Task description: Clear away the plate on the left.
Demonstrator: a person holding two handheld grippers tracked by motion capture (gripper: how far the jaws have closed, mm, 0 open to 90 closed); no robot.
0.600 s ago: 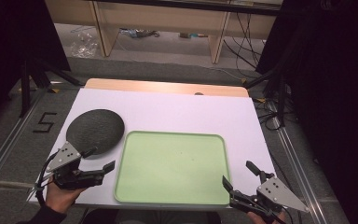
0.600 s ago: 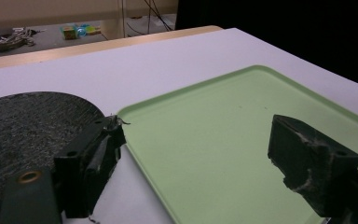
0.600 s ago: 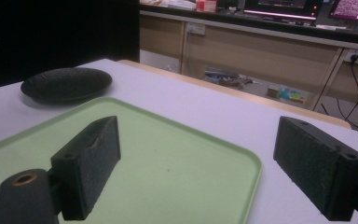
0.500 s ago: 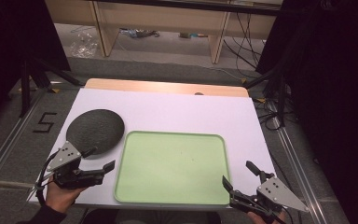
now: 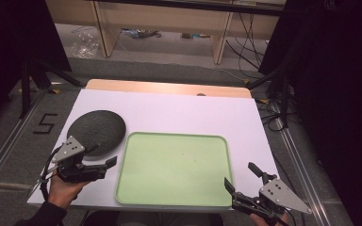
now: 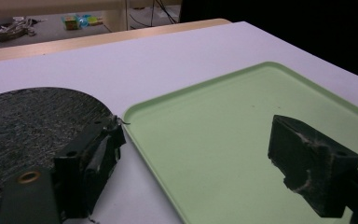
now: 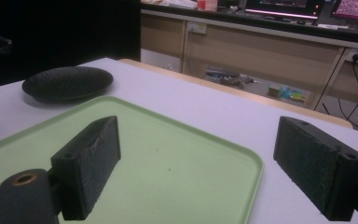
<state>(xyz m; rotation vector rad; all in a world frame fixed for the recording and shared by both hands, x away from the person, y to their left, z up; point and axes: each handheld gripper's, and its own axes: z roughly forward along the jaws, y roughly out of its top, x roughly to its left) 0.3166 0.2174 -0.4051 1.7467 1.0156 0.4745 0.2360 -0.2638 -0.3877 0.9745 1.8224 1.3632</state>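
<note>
Looking down from the high view, nothing seems done yet: the dark plate [image 5: 96, 133] lies on the white table [image 5: 179, 113], touching the empty green tray [image 5: 172, 169] at its left edge. The left gripper [image 5: 104, 157] hovers wide open by the plate's near rim; the right gripper [image 5: 241, 177] gapes over the tray's near right corner, holding nothing.

From the left gripper view, its jaws straddle the gap where plate [image 6: 28, 126] meets tray [image 6: 242, 140].

From the right gripper view, wide jaws frame the tray [image 7: 168, 163], plate [image 7: 67, 82] beyond.

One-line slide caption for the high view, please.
Open left gripper beside the dark plate; open right gripper at the empty green tray's near corner.
</note>
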